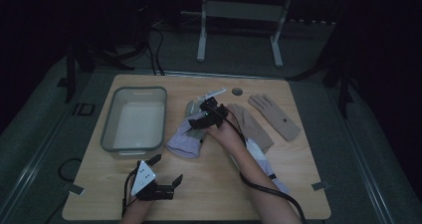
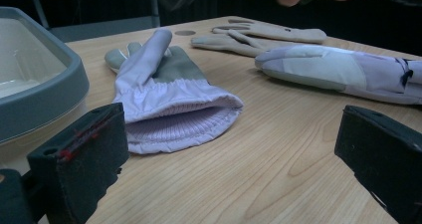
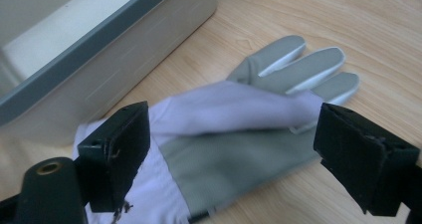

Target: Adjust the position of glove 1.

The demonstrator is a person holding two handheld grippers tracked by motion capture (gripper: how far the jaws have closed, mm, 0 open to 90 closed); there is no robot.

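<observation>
A lavender glove with a grey palm [image 1: 185, 138] lies on the wooden table just right of the bin, its cuff toward the front. My right gripper [image 1: 195, 121] hovers over it, jaws open on either side of the glove [image 3: 234, 134], nothing held. My left gripper [image 1: 167, 168] is near the front edge, open and empty, pointing at the glove's cuff [image 2: 174, 119]. A second lavender glove [image 2: 338, 72] lies to the right, partly under the right forearm [image 1: 259, 157].
A grey-rimmed pale bin [image 1: 134, 118] sits at the table's left, close beside the glove [image 3: 99, 50]. Two tan gloves [image 1: 275, 115] [image 1: 251, 126] lie at the back right. A round hole [image 1: 237, 91] is near the table's far edge. A cable trails from the right gripper.
</observation>
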